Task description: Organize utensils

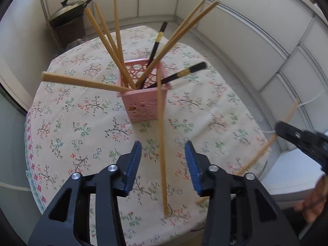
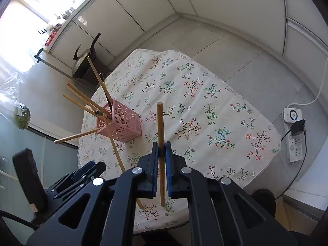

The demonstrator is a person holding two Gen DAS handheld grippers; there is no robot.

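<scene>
A pink perforated basket (image 1: 141,100) stands mid-table on the flowered cloth (image 1: 78,127) and holds several wooden chopsticks and two black ones, fanned outward. One wooden chopstick (image 1: 162,143) leans from the cloth up against the basket's rim. It passes between the blue pads of my left gripper (image 1: 163,143), which is open and does not touch it. My right gripper (image 2: 161,145) is shut on another wooden chopstick (image 2: 160,123), held above the table. In the left wrist view that gripper (image 1: 295,134) appears blurred at the right edge. The basket (image 2: 125,125) and the leaning chopstick (image 2: 116,153) show in the right wrist view too.
A lidded wok (image 1: 69,10) sits on a brown stand past the table's far left corner. On the floor at the right lies a power strip (image 2: 295,139) with a cable. White cabinets ring the room. A dark chair back (image 2: 28,180) stands at the near left.
</scene>
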